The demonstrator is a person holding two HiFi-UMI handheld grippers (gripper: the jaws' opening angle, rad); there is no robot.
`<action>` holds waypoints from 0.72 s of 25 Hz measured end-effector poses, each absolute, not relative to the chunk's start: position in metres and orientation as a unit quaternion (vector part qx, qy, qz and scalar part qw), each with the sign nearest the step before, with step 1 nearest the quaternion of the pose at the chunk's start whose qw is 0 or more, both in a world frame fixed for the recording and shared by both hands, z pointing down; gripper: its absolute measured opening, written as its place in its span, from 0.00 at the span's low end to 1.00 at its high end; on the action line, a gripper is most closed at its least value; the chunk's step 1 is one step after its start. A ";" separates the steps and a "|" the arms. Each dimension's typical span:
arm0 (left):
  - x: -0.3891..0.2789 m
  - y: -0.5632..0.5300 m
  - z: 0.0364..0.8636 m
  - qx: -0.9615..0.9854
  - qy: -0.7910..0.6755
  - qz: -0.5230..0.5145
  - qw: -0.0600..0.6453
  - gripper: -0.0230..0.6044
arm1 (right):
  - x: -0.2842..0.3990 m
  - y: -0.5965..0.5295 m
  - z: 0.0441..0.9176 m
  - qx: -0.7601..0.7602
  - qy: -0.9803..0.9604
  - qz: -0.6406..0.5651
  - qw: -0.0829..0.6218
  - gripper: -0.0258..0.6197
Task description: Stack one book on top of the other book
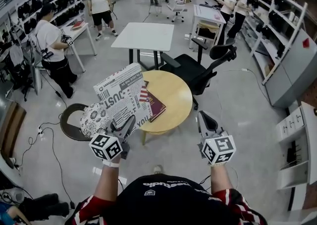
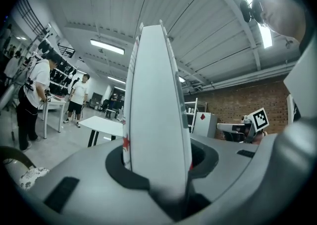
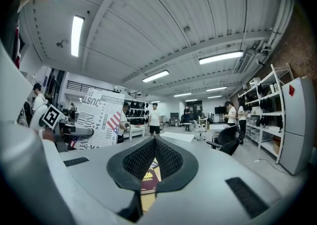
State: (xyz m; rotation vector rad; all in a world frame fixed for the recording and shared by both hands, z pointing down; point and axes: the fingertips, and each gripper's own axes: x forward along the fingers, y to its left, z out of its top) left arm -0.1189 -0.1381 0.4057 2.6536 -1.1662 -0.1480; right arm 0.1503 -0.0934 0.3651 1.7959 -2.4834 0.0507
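1 book [image 1: 121, 95] printed "JUST" sits in left gripper [image 1: 128, 124].

Grey floor [image 1: 237, 120], white table [image 1: 143, 35], black office chair [image 1: 195, 70], brick wall [image 2: 233, 107].

A black office chair [image 1: 194, 70] stands beside the round wooden table [image 1: 177, 98], white table [image 1: 143, 35] beyond.

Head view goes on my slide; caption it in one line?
Left gripper holds the newsprint-cover book by the maroon book on the round table; right gripper shut, empty.
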 end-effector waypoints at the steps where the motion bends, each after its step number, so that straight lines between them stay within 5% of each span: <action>1: -0.121 -0.146 0.408 0.908 -0.397 -0.052 0.120 0.31 | 0.147 -0.101 0.366 0.585 -0.810 0.015 0.041 0.08; 18: -0.138 -0.238 0.450 0.910 -0.383 -0.063 0.145 0.31 | 0.114 -0.187 0.390 0.587 -0.806 0.004 0.077 0.08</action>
